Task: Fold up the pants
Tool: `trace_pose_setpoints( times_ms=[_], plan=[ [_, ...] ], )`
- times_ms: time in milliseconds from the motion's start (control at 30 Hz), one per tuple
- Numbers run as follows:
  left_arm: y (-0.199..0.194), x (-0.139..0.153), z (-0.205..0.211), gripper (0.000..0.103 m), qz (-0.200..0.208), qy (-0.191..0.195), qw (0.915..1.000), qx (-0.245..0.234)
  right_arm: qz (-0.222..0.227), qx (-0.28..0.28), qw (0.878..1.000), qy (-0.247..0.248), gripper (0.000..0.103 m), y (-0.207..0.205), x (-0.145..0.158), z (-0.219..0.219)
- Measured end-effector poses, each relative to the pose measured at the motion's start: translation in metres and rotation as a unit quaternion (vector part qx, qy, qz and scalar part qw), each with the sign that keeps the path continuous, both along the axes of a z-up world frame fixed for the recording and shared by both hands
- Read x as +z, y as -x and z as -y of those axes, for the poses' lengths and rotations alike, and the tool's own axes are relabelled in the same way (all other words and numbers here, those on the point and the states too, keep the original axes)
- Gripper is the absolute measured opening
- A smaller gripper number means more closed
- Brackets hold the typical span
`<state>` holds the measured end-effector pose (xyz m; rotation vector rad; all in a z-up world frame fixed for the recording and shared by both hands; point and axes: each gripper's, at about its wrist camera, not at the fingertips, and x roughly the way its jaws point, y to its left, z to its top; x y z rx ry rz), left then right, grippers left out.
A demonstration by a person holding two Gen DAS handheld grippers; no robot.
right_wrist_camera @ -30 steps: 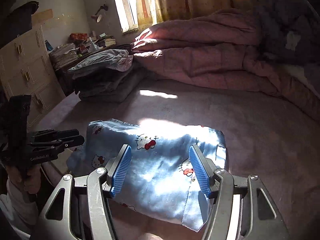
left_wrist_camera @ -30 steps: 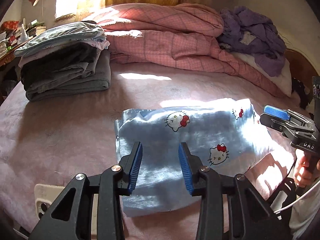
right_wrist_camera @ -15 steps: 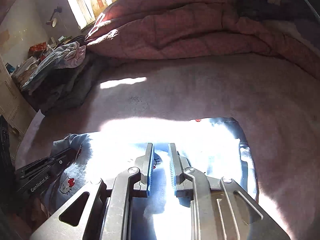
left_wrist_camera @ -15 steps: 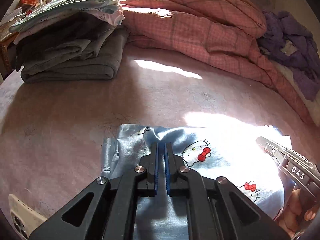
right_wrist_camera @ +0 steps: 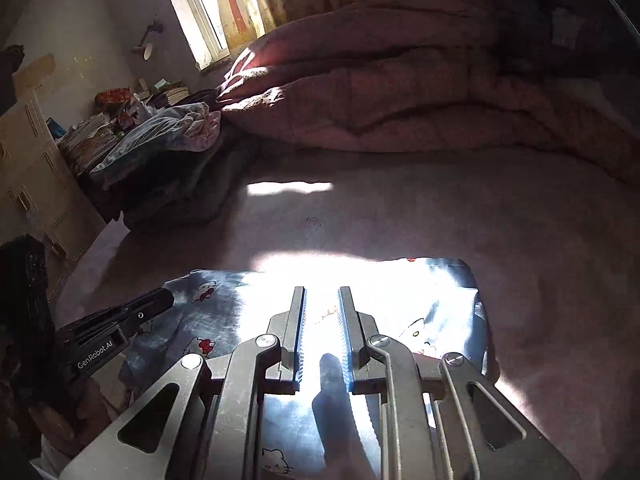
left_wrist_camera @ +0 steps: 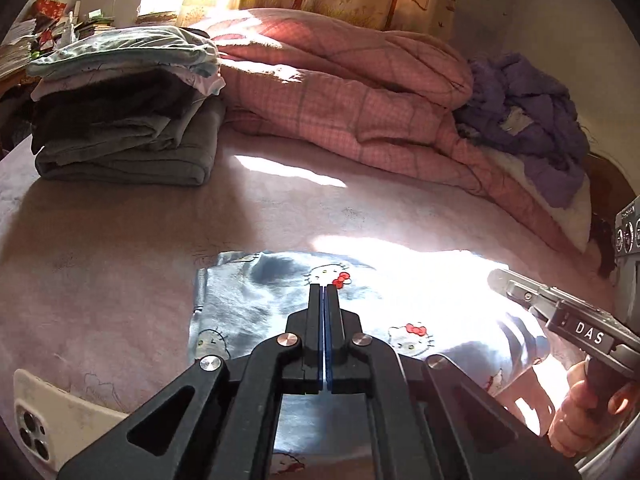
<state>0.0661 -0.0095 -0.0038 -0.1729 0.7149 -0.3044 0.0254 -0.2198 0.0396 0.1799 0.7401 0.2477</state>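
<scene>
The light blue pants [left_wrist_camera: 256, 300] with a cat print lie folded in a rectangle on the pink bed sheet [left_wrist_camera: 100, 264]; they also show in the right wrist view [right_wrist_camera: 420, 292]. My left gripper [left_wrist_camera: 323, 288] is shut with nothing between its fingers, its tips over the pants' left part. My right gripper [right_wrist_camera: 322, 292] hangs over the pants' right part with a narrow gap between its fingers, nothing held. The right gripper shows at the right edge of the left wrist view [left_wrist_camera: 500, 278]. The left gripper shows at the left of the right wrist view [right_wrist_camera: 168, 298].
A stack of folded clothes [left_wrist_camera: 124, 120] sits at the back left of the bed. A rolled pink quilt [left_wrist_camera: 340, 92] and a purple garment [left_wrist_camera: 532, 120] lie along the back. A white phone [left_wrist_camera: 52, 420] lies near the front left edge. A cream cabinet [right_wrist_camera: 28, 184] stands beside the bed.
Both grippers came down over the folded pants and closed from wide open. The left is fully shut. The right opened a little since half a second ago.
</scene>
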Motion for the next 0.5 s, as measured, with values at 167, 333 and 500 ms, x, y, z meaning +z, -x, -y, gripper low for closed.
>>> trace_pose_setpoints(
  times_ms=[167,333,500],
  plan=[
    [0.021,-0.013,0.027,0.000,0.000,-0.044,0.9990,0.003,-0.003,-0.008,1.000,0.010,0.016,0.038,-0.018,-0.014],
    [0.008,-0.045,0.023,0.000,-0.040,-0.066,0.9967,0.027,-0.012,-0.019,0.999,0.025,0.016,0.031,-0.048,-0.016],
    [0.022,-0.025,0.015,0.000,-0.016,-0.013,0.9998,0.006,0.003,-0.010,1.000,0.010,0.016,0.032,-0.036,-0.011]
  ],
)
